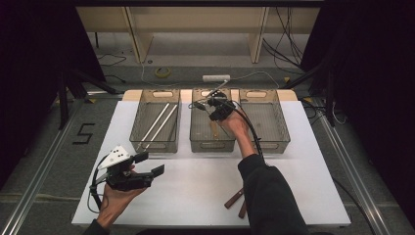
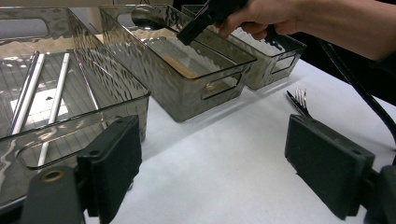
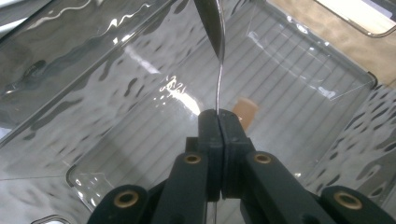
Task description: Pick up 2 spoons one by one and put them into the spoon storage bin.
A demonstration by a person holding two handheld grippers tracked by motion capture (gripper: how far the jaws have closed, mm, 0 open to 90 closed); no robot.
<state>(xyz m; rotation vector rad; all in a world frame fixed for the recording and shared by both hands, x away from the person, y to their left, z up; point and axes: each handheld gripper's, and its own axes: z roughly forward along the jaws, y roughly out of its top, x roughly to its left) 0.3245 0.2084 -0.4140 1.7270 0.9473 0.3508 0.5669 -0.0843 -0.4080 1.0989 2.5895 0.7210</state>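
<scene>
My right gripper [image 3: 218, 123] is shut on a thin metal spoon [image 3: 215, 32], seen edge-on and rising from between its jaws. It hangs over the middle clear bin [image 1: 211, 146], where the spoon [image 1: 218, 89] points toward the far side. A wooden-handled utensil [image 3: 245, 112] lies on that bin's floor below. My left gripper [image 1: 149, 164] is held at the front left of the white table, open, with nothing between its black pads [image 2: 116, 158]. From there the right gripper [image 2: 205, 18] shows above the middle bin [image 2: 187, 107].
The left bin [image 1: 155, 93] holds two long pale rods [image 1: 159, 122]. The right bin [image 1: 266, 146] stands beside the middle one. Wooden-handled utensils [image 1: 235, 198] lie near the table's front by the right sleeve, and a fork [image 2: 299, 100] rests on the white surface.
</scene>
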